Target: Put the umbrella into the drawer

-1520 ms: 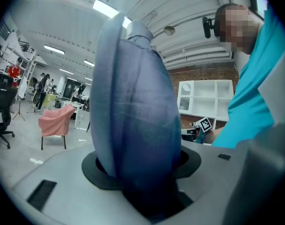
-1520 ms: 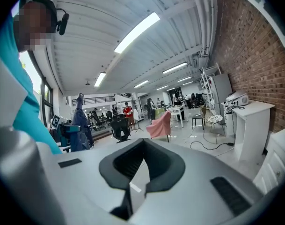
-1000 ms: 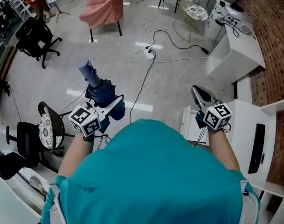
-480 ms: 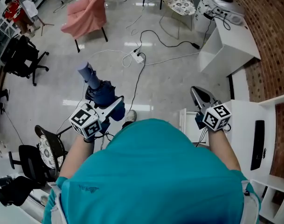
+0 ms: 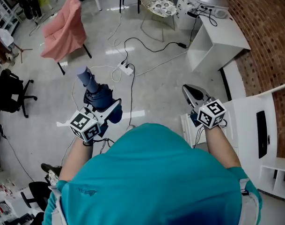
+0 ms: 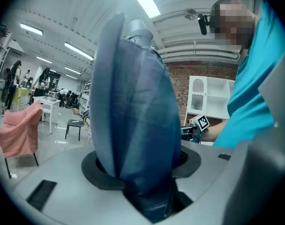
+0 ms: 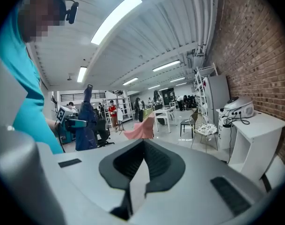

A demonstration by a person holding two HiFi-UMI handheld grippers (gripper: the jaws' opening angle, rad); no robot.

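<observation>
Navy folded umbrella (image 5: 98, 95) — pinched by the left gripper (image 5: 110, 109) — points forward along its jaws; the right gripper (image 5: 189, 92) has jaws pressed together.

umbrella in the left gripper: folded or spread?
Folded. The umbrella is a narrow blue bundle with its canopy gathered in, clamped in the left gripper. Neither the head view nor the left gripper view shows it spread.

A teal short-sleeved shirt (image 5: 151, 177) fills the lower frame. The left gripper (image 5: 112, 108) and right gripper (image 5: 188, 91) are pale grey, black-padded, each bearing a black-and-white marker cube (image 5: 85, 124).
</observation>
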